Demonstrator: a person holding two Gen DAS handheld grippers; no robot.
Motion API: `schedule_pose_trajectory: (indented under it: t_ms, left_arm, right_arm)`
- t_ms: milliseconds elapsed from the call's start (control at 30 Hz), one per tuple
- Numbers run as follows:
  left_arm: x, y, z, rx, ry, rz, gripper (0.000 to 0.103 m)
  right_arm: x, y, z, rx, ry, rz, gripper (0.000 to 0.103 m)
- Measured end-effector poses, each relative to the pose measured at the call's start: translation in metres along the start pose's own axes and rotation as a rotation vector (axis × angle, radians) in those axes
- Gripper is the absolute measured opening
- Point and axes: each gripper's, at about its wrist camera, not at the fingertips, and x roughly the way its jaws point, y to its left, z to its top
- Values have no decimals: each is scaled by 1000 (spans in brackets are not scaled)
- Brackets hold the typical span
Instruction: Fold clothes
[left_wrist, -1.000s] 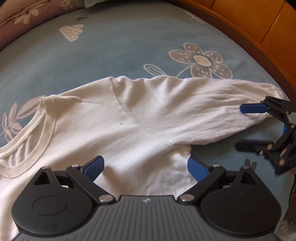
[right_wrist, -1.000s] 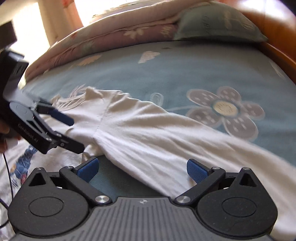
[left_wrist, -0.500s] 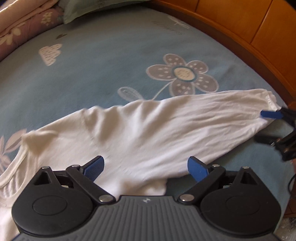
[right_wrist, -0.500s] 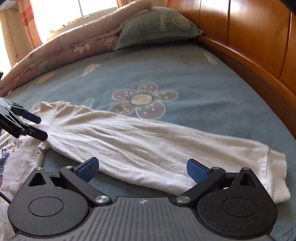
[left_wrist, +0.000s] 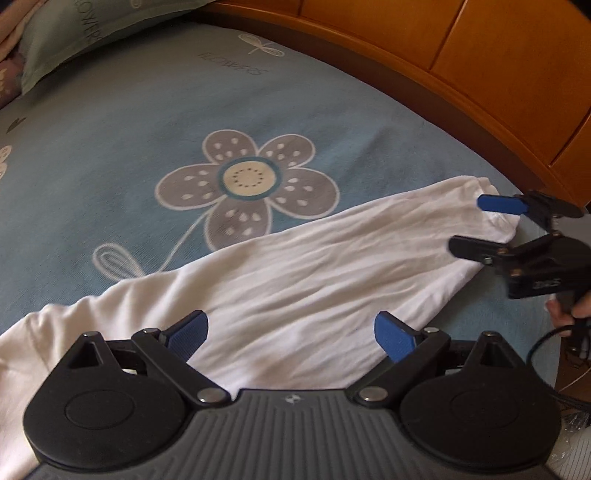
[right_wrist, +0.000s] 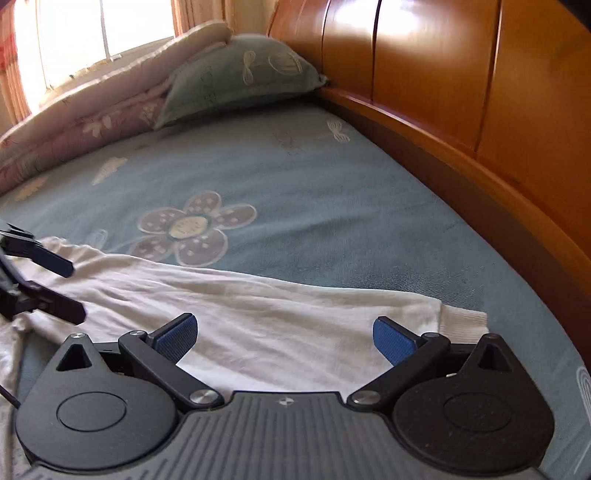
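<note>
A white long-sleeved shirt lies on the blue bedsheet, one sleeve (left_wrist: 314, 273) stretched out flat toward the headboard. In the left wrist view my left gripper (left_wrist: 291, 332) is open over the upper part of that sleeve, holding nothing. My right gripper (left_wrist: 476, 221) shows at the right, open at the cuff end. In the right wrist view my right gripper (right_wrist: 284, 338) stands open above the sleeve (right_wrist: 258, 306), with the ribbed cuff (right_wrist: 461, 323) just right of it. The left gripper (right_wrist: 70, 288) appears at the left edge, open over the shoulder end.
A wooden headboard (right_wrist: 480, 122) runs along the right side of the bed. A green pillow (right_wrist: 236, 77) and a folded floral quilt (right_wrist: 74, 125) lie at the far end. The blue sheet (left_wrist: 243, 177) with a flower print spreads beyond the sleeve. A hand (left_wrist: 572, 310) holds the right gripper.
Both grippers have travelled along the sleeve toward the cuff and headboard. The collar and shirt body have left the left wrist view; the cuff has come into the right wrist view.
</note>
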Motion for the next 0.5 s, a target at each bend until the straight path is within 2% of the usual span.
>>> schedule_pose_trajectory:
  t_ms: [100,200,433,500]
  left_arm:
    - [2,-7,6,25,10,-29,96]
    - [4,-17,19,32,2,-99,96]
    - [48,-56,66,-40,-6,-389,96]
    - [67,-69,74,-48,8,-439,96]
  right_arm:
    - [9,-10,-21,13,54,-68,103]
    - [-6,-11,-40,-30,23,-63,103]
    - [-7,-12,-44,-32,-1,-54,103]
    - [-7,-12,-45,-31,-10,-56,103]
